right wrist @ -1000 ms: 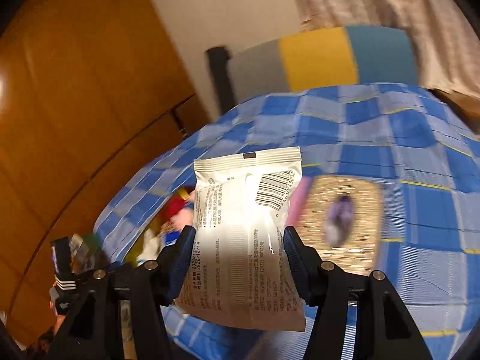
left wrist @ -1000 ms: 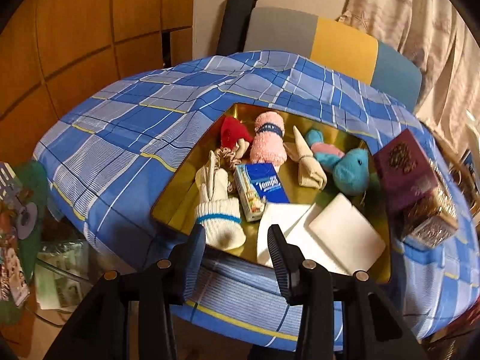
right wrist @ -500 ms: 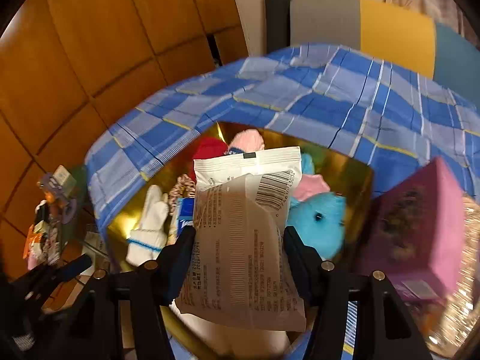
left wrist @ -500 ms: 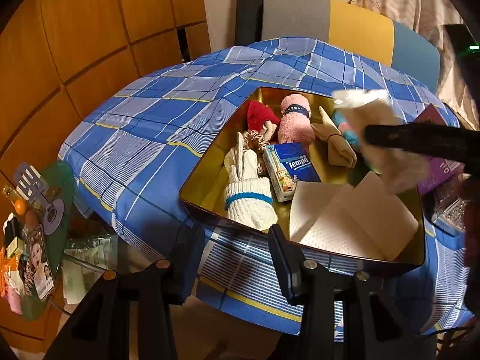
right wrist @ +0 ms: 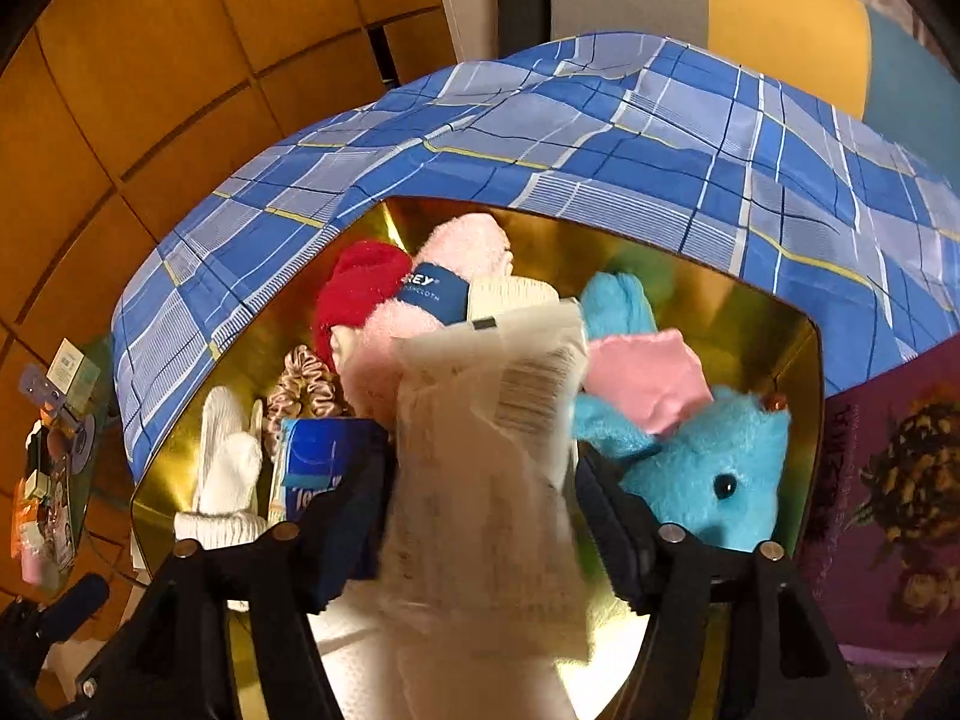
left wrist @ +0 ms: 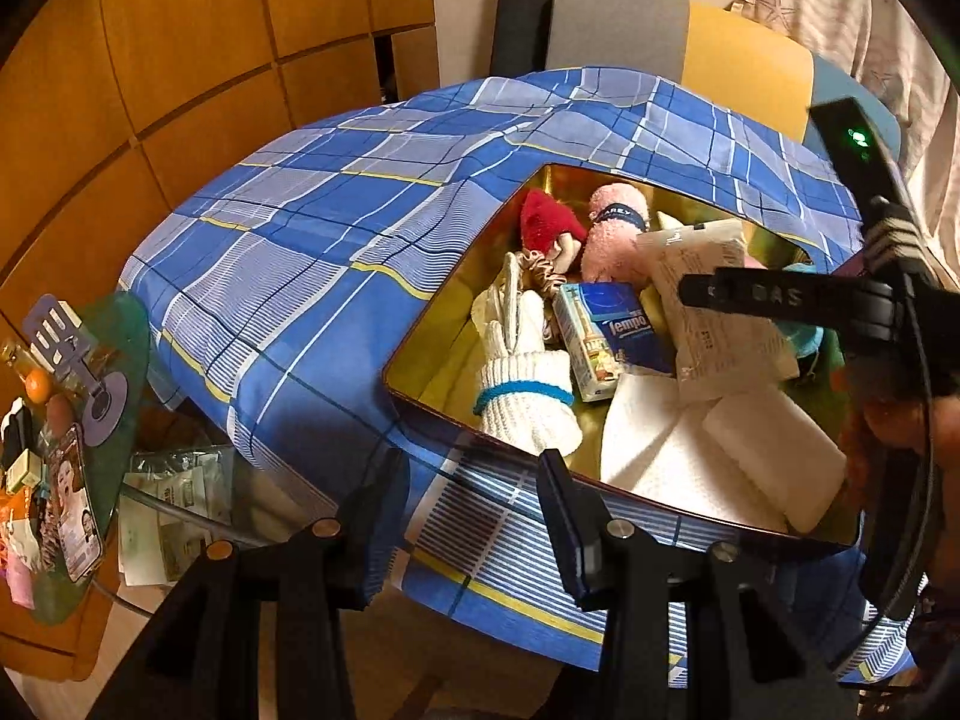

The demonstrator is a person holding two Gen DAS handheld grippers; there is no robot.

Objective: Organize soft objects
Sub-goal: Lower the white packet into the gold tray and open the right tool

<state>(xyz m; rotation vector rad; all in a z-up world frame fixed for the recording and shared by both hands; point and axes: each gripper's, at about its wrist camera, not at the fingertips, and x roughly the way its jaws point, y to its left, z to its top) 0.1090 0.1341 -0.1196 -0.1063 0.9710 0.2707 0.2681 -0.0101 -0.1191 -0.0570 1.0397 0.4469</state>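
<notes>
Hovering over the gold tray (right wrist: pixel 774 324), the right gripper (right wrist: pixel 480 516) had its jaws spreading, the white plastic packet (right wrist: pixel 486 480) between them and blurred, so whether the pads touched it I could not tell. The packet's long axis ran away from the camera, barcode end pointing at the pink towel roll (right wrist: pixel 438 276). The left gripper (left wrist: pixel 462 516) stood open and empty at the tray's near rim, above the blue plaid cloth (left wrist: pixel 312 252) on the table.
</notes>
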